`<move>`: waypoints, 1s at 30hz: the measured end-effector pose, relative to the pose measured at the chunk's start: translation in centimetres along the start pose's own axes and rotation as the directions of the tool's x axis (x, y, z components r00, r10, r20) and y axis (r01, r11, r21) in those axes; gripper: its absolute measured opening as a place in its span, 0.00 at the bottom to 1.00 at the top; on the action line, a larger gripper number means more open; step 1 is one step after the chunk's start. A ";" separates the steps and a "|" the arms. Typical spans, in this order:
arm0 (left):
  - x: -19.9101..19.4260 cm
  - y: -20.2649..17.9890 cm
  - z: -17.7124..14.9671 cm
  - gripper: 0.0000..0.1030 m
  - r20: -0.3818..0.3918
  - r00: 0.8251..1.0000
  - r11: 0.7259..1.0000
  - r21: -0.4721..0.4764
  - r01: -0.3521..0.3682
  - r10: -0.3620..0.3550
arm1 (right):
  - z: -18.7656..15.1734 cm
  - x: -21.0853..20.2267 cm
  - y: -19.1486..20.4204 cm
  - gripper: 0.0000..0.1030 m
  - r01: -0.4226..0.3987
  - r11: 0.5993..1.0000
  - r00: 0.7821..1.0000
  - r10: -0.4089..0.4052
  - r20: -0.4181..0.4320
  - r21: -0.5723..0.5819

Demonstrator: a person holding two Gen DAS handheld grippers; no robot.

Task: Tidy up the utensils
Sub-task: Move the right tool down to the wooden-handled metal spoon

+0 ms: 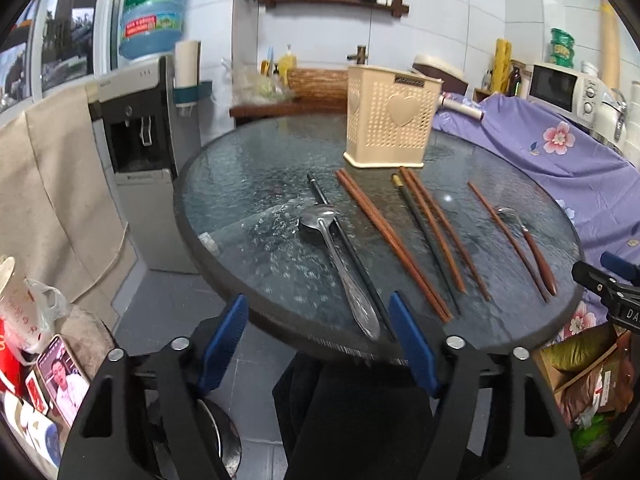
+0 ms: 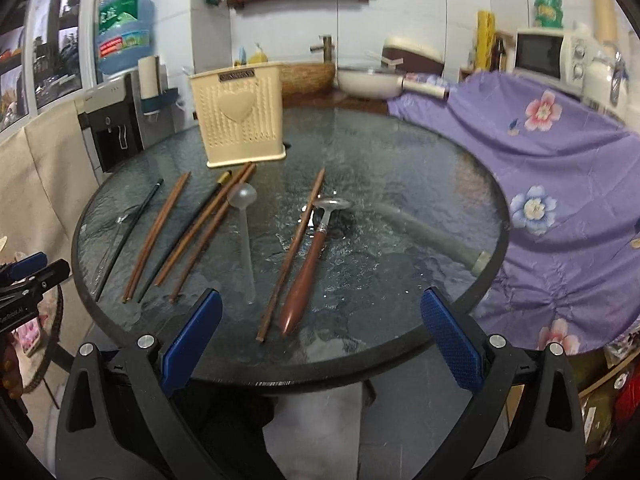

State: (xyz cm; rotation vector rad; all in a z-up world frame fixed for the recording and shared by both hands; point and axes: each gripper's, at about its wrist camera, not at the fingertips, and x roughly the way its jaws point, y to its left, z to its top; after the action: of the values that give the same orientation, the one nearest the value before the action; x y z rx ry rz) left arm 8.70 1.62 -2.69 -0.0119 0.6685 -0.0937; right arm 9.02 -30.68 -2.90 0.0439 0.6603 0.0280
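Utensils [image 1: 400, 240] along glass table's [image 1: 248, 184] near rim; both tongs [image 1: 316, 344] [image 2: 320, 344] spread, empty.

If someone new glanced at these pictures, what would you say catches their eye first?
Most likely the row of chopsticks and spoons fanned across the round glass table, with a big steel spoon nearest the left tool. Behind them stands a cream perforated utensil holder with a heart on its front, and a purple flowered cloth drapes the right side.
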 end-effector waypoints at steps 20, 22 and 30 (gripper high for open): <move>8.5 0.6 5.6 0.46 -0.221 0.974 0.999 0.010 0.046 -0.043 | 6.5 10.5 -1.8 0.77 -0.067 0.998 0.958 0.058 -0.281 -0.022; 8.9 0.6 5.8 0.45 -0.234 0.971 0.999 0.012 0.051 -0.046 | 6.8 11.4 -1.9 0.73 -0.069 0.997 0.949 0.061 -0.308 -0.017; 9.9 1.1 6.6 0.44 -0.256 0.964 0.998 -0.016 0.062 -0.064 | 7.5 13.3 -2.8 0.67 -0.065 0.998 0.929 0.060 -0.365 -0.003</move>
State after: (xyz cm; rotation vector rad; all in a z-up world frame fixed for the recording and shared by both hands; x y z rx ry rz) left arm 20.60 1.74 -3.70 -0.0287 0.9283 -0.1560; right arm 24.15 -33.14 -5.24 0.0461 1.0320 0.1045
